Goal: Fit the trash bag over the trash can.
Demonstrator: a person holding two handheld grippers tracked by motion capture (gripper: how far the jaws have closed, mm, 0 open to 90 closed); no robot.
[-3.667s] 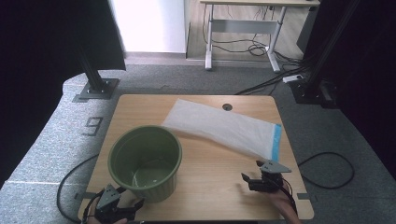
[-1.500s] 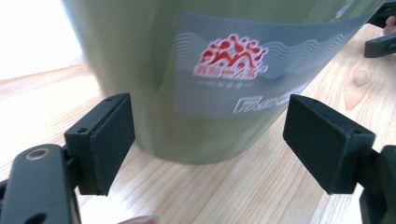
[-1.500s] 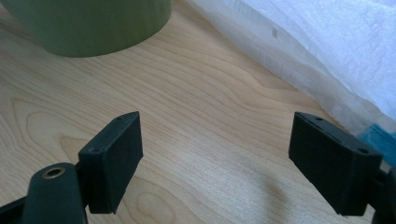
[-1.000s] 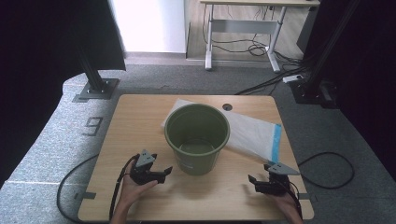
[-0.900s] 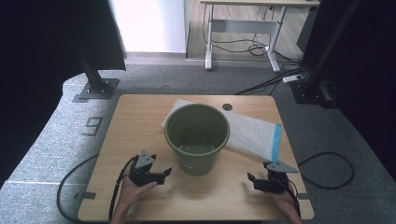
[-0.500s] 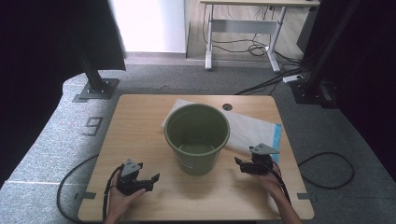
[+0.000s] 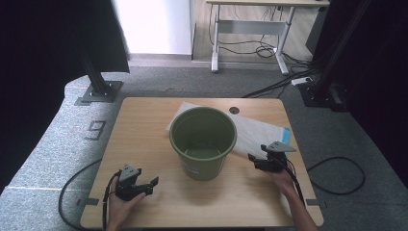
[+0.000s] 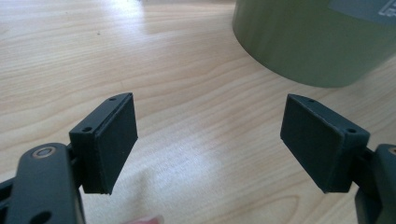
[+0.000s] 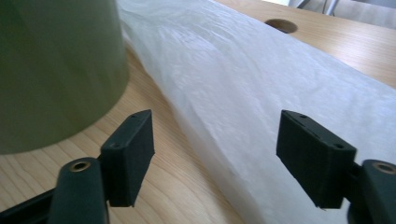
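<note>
High view. Item: round olive-green plastic bucket [image 7: 203,142], upright, mouth open, standing near the middle of the pale wooden table [image 7: 139,125]. Behind it and to its right: flat white translucent plastic bag with a blue strip at one end [image 7: 257,132], lying on the tabletop, its near-left part hidden behind the bucket. Left gripper [image 7: 144,185], black, held in a hand at the table's near-left corner, well apart from the bucket; jaws spread, nothing between them. Right gripper [image 7: 254,160], black with a grey three-cornered plate on top, held in a hand at the near-right, just beside the bucket's right side and at the bag's near edge. Round cable hole [image 7: 234,110] in the tabletop behind the bucket.

Left gripper view. Two black pads [image 8: 114,140] set wide apart over bare wood grain; nothing between them. Bucket wall [image 8: 317,42] at upper right, clear of the jaws.

Right gripper view. Pads [image 9: 130,154] wide apart, having just been closing; the bag's near edge [image 9: 261,107] lies between and beyond them, pads not pressing on it. Bucket wall [image 9: 56,70] at left, close to the left jaw.
</note>
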